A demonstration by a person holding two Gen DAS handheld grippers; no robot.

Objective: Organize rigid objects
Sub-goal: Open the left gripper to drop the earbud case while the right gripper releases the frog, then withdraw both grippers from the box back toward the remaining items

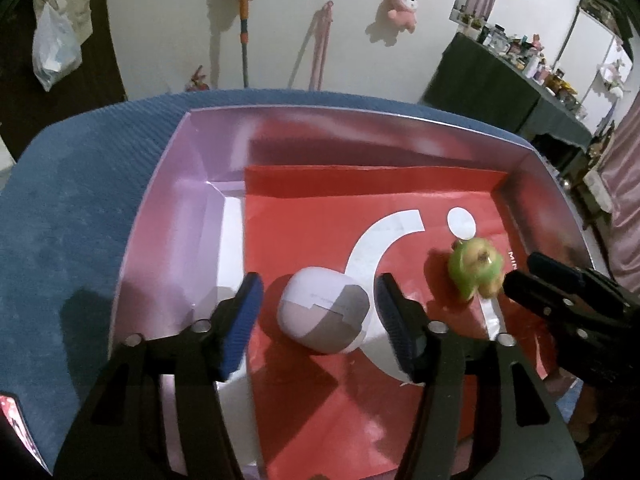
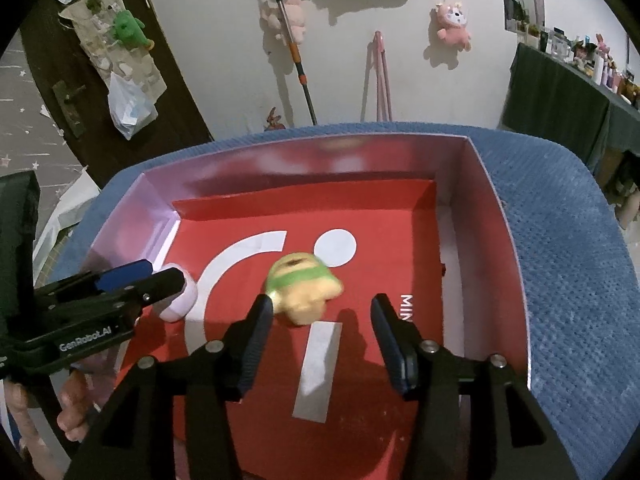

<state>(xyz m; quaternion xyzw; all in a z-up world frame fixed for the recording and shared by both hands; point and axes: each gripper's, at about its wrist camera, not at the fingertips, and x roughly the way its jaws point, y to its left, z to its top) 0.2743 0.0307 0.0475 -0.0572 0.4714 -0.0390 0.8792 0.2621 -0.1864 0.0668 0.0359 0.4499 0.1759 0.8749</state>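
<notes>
A shallow box with pale walls and a red floor holds two things. A rounded white case lies on the floor between the fingers of my left gripper, which is open with a gap on each side. Seen from the right wrist, the case is half hidden behind the left gripper. A small green and yellow toy figure, blurred, sits just ahead of my open right gripper, close to its left finger. In the left wrist view the toy is next to the right gripper.
The box rests on a blue textured cloth that runs around it. A hand holds the left gripper at the lower left. A wall with hung plush toys and a mop stands behind; a cluttered dark counter is far right.
</notes>
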